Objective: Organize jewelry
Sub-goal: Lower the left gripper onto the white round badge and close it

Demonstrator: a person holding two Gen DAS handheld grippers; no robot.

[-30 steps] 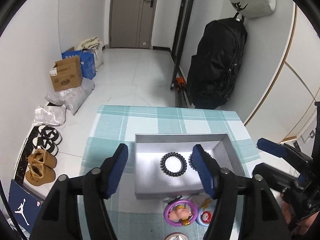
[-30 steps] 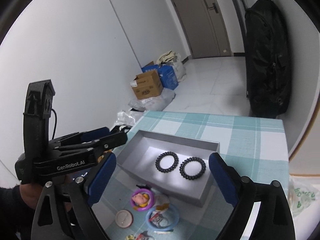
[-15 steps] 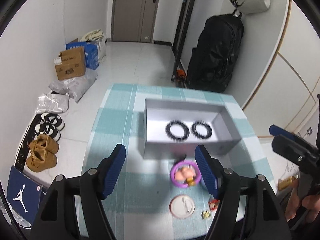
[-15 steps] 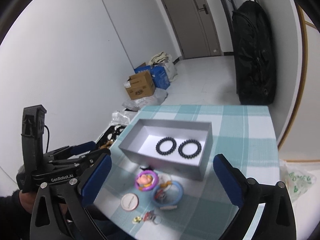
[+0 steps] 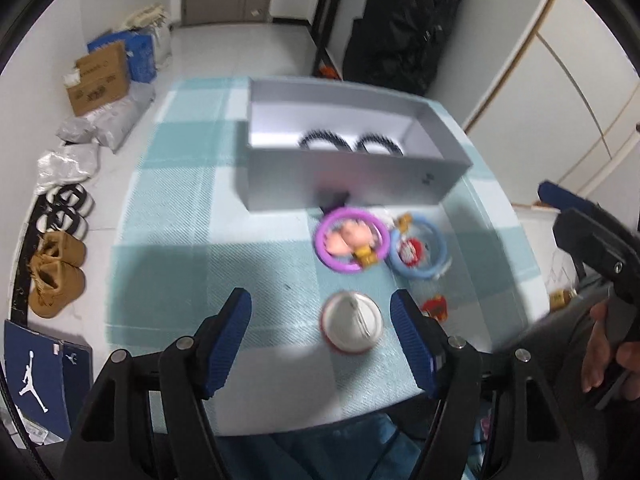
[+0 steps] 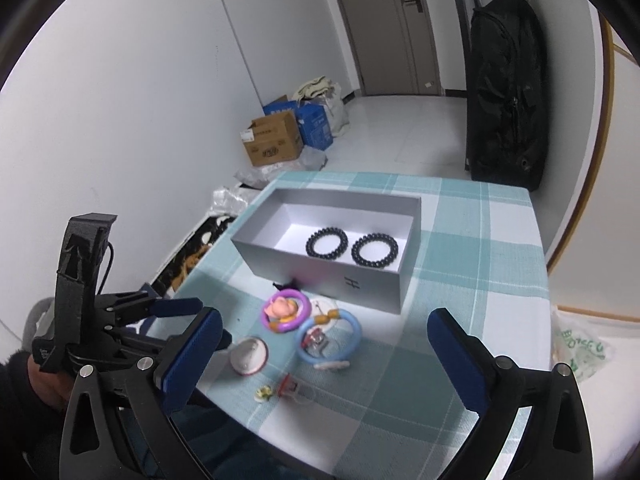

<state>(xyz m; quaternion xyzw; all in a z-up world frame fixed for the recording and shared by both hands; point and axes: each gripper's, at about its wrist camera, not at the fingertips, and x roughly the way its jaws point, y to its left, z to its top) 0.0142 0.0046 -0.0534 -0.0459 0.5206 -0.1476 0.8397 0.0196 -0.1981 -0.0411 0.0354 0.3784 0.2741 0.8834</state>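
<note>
The round white badge (image 5: 351, 327) lies flat on the checked tablecloth (image 5: 180, 240) between the empty, parted left gripper (image 5: 320, 320) jaws, so they may skid it into the purple ring (image 5: 351, 239); the right gripper (image 6: 320, 344) hangs wide, empty.

Home, entrance hallway. Grey-brown interior door (image 6: 394, 28) at far end, white tiled floor (image 6: 400, 136). Brown cardboard box (image 6: 272, 142) and blue cartons against wall; tan suede boots (image 5: 56, 276) and black-and-white sandals on floor; large black bag (image 6: 506, 88) hanging by wall. Worktop under teal-white checked cloth (image 6: 480, 248).
</note>
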